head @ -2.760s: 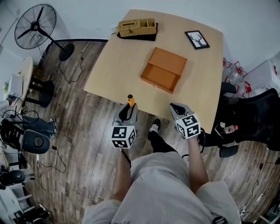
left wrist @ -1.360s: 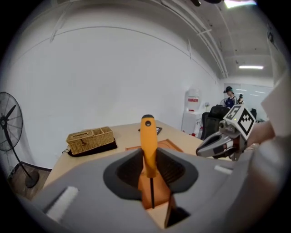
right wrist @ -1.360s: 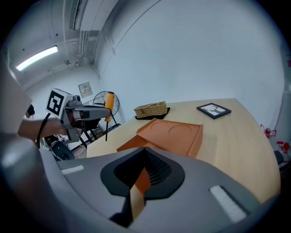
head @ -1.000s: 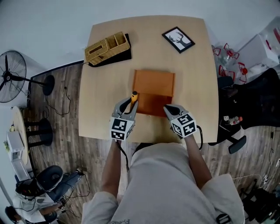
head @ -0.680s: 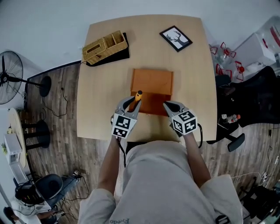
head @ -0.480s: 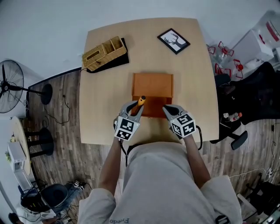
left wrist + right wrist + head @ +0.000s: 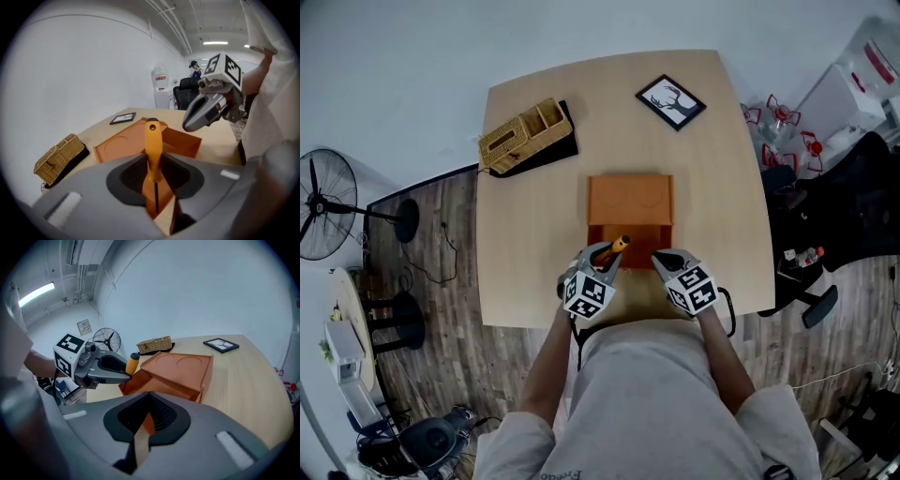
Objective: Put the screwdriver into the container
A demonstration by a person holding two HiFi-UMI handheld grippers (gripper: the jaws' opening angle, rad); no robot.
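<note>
An orange wooden container (image 7: 630, 199) lies on the table with its lid swung back and its open tray facing me. My left gripper (image 7: 607, 251) is shut on the screwdriver (image 7: 617, 246), whose orange handle pokes past the jaws over the tray's near left edge. In the left gripper view the screwdriver (image 7: 153, 150) stands upright between the jaws, dark shaft pointing down, with the container (image 7: 126, 145) beyond. My right gripper (image 7: 661, 258) hovers at the tray's near right corner, shut with nothing in it. The right gripper view shows the left gripper (image 7: 112, 366) and the handle (image 7: 132, 364) beside the container (image 7: 178, 369).
A wicker basket (image 7: 523, 131) on a black mat sits at the table's far left. At the far right lies a framed deer picture (image 7: 671, 101). The table's near edge (image 7: 525, 314) is just under the grippers. A fan (image 7: 328, 202) stands left, a dark chair (image 7: 853, 216) right.
I have come up to the table. The left gripper carried the screwdriver rightward from the container's left side to over its open tray. The right gripper stayed near the tray's right corner.
</note>
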